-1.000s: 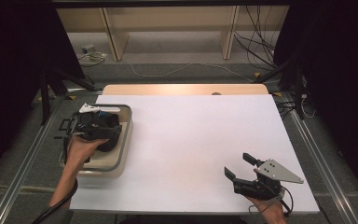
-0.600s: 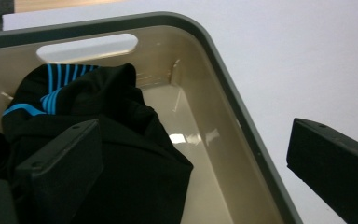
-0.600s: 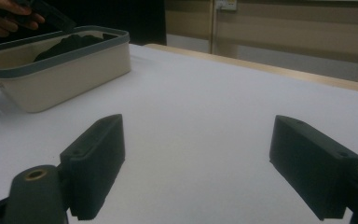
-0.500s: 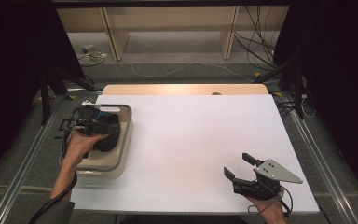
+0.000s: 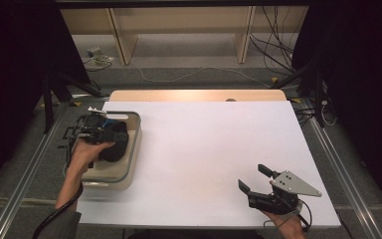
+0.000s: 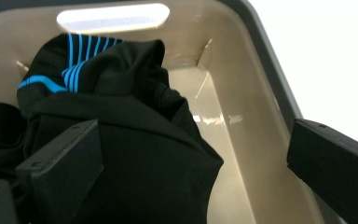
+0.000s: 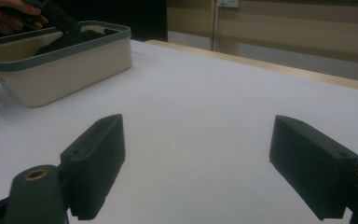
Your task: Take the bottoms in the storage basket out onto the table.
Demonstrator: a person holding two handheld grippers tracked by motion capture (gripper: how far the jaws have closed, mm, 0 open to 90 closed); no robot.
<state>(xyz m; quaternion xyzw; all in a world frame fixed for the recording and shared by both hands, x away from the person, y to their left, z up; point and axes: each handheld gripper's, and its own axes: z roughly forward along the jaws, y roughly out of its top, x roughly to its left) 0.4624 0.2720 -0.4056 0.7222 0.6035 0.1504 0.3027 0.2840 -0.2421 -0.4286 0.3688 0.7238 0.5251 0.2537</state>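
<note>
The black garment [image 6: 121,154] with bright blue stripes lies bunched inside the beige plastic basin [image 5: 132,154], which stands at the left edge of the white table [image 5: 204,149]. The left gripper [image 6: 191,163] is lowered into the basin with its jaws spread wide; one jaw rests against the cloth, the other hangs over the basin's bare inner wall, so nothing is pinched yet.

The cloth looks soft, light and limp (likely a thin sports fabric), so it should drape and unfold once lifted instead of keeping its shape. The raised fold at the top of the heap, near the striped cuff or hem, seems the best place to take hold: a thick ridge fills the jaws better than one slippery layer.

The right gripper [image 5: 258,181] hovers low over the table, well apart from the basin toward the near right corner, jaws spread and empty.

No brand, label or readable writing appears on the garment or the basin.
</note>
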